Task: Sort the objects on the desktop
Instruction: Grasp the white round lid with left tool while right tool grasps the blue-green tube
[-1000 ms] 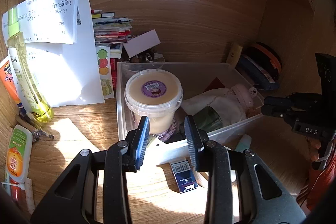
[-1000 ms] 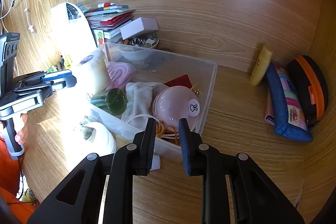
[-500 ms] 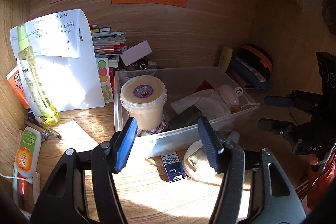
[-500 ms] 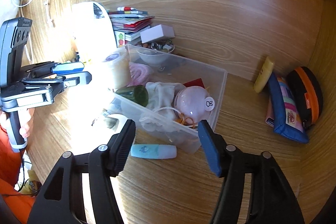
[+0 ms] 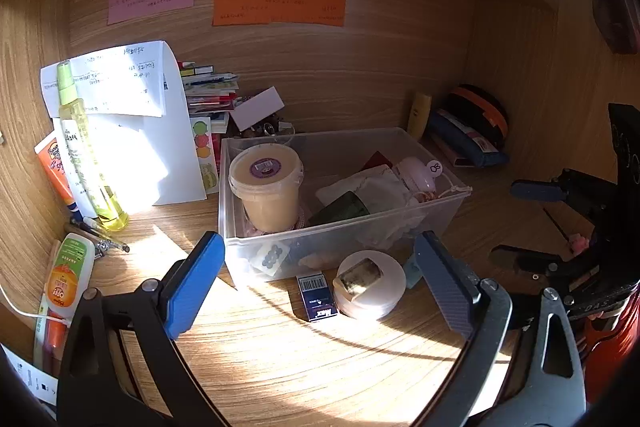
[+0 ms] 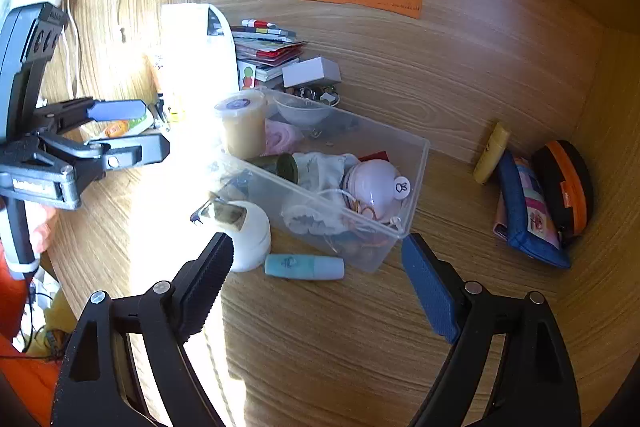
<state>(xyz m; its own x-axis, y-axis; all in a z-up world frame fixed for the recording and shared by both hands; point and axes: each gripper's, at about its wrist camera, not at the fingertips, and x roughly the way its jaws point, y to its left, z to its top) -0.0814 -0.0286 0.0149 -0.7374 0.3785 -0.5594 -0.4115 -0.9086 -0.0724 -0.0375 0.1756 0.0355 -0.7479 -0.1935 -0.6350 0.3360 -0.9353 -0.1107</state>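
Left wrist view: the left claw [image 5: 316, 267] is spreading its jaws, nothing between them, over the sunlit worktop [image 5: 280, 347]. At the left edge stands a yellow spray bottle [image 5: 86, 155]; mid-worktop sits the clear bin [image 5: 344, 227], a lidded tub [image 5: 266, 189] in its left end. Just in front of the bin lie a dark blue box [image 5: 317, 297] and a white round jar [image 5: 370, 285]. Right wrist view: the right claw [image 6: 316, 269] is opening too, empty, with a pale blue tube [image 6: 304, 267] beside the bin's front wall
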